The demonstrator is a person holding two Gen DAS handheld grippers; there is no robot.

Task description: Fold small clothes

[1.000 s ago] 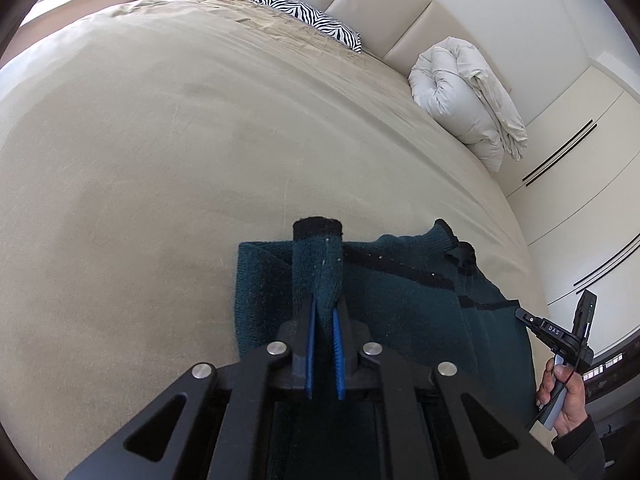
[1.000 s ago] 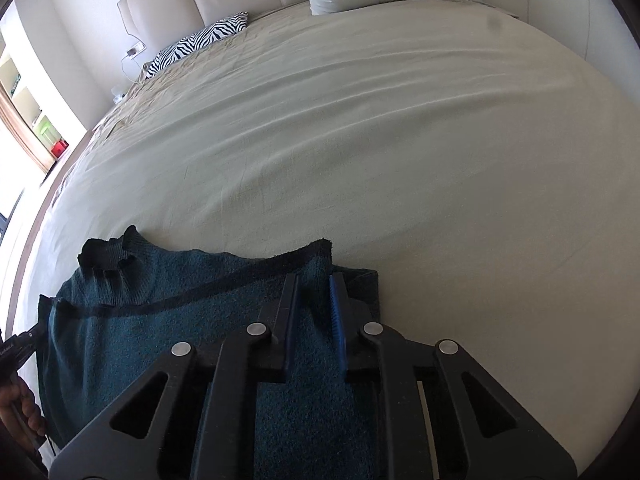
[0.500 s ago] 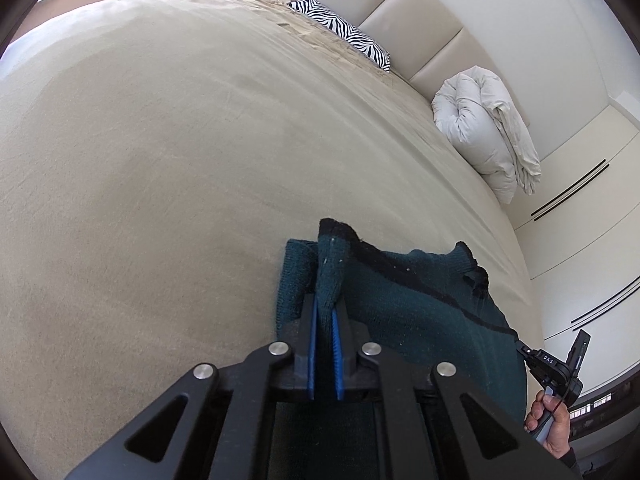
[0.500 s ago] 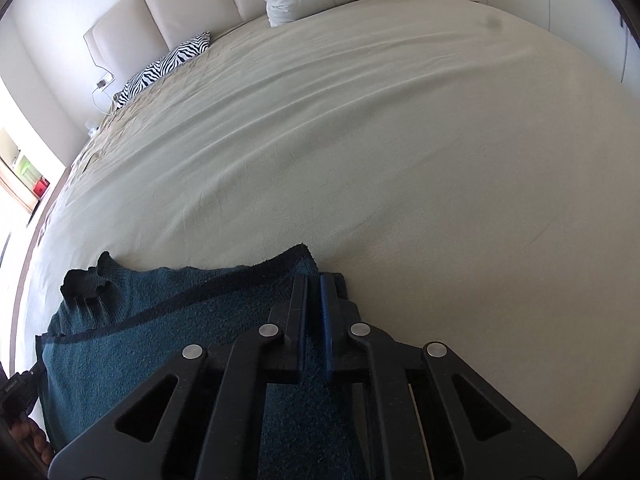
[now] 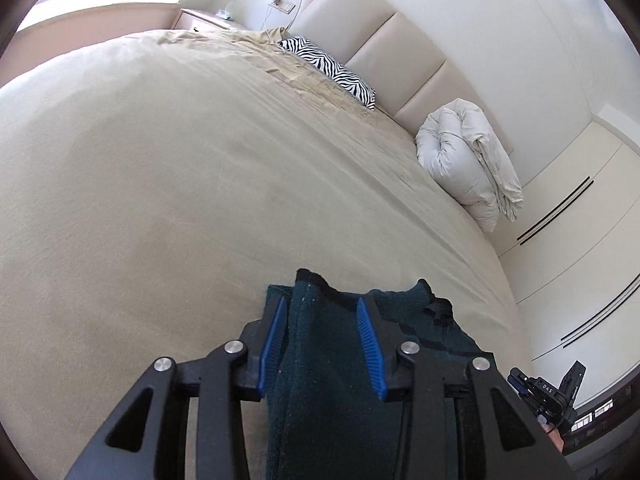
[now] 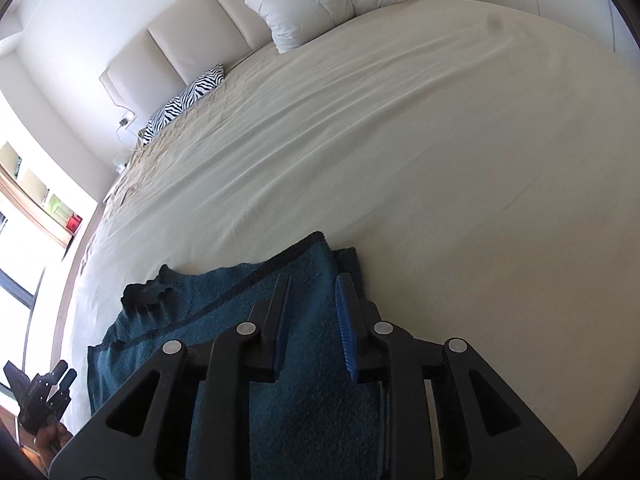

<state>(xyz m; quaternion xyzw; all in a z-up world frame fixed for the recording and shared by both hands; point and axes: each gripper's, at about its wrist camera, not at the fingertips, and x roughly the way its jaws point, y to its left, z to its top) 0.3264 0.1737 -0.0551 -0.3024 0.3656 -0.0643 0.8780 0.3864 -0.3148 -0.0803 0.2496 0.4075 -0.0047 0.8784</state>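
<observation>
1. Left wrist view: left claw (image 5: 322, 338) has just been opening, its blue pads clear of the dark green sweater (image 5: 320, 380) lying between them on the bed (image 5: 160, 200), so the fold looks laid down; collar points ahead-right.
2. Right wrist view: right claw (image 6: 310, 326) has likewise just been opening over the sweater (image 6: 224, 320), pads apart; its long axis runs leftward from the claw, collar at the far edge.

Home bedroom: wide bed (image 5: 168, 168), padded headboard (image 5: 384, 40), zebra pillow (image 5: 332, 70).

My left claw (image 5: 322, 340) has just been opening, its blue pads apart with a fold of the dark green sweater (image 5: 320, 392) between them; the sweater lies on the beige bed (image 5: 160, 184); zebra pillow (image 5: 328, 70) and white duvet (image 5: 468, 160) sit by the headboard.
</observation>
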